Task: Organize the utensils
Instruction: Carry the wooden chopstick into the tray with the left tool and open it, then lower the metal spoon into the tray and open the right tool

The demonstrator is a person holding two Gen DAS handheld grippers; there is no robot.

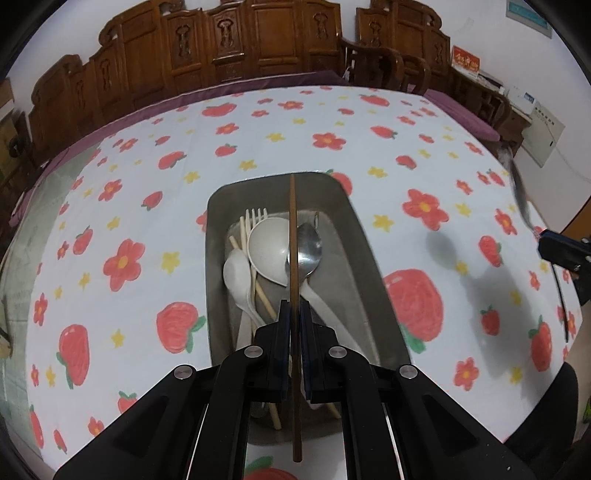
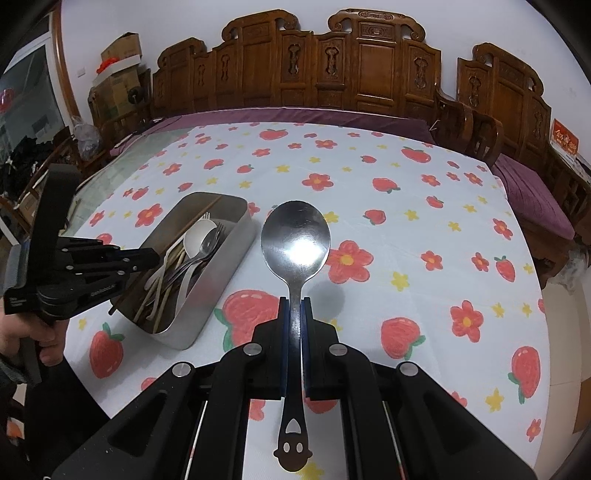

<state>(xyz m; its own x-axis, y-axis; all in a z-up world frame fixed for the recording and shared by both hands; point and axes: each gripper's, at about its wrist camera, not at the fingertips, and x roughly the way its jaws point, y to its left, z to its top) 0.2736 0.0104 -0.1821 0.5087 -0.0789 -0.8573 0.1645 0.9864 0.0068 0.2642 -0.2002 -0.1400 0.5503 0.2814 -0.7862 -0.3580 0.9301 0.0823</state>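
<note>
Spoon bowl-forward along right tool

Carved dark wooden bench backs line the white wall beyond the surface's far edge, with purple cushions on the seats. Stacked cardboard boxes stand past the far left corner beside a glazed window. A red sign sits at far right.

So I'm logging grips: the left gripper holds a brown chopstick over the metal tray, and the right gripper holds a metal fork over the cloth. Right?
Not quite. The right gripper is shut on a metal spoon, not a fork; the right wrist view shows its round bowl. The rest stands: the left gripper holds the brown chopstick over the metal tray, and the spoon is over the cloth.
</note>
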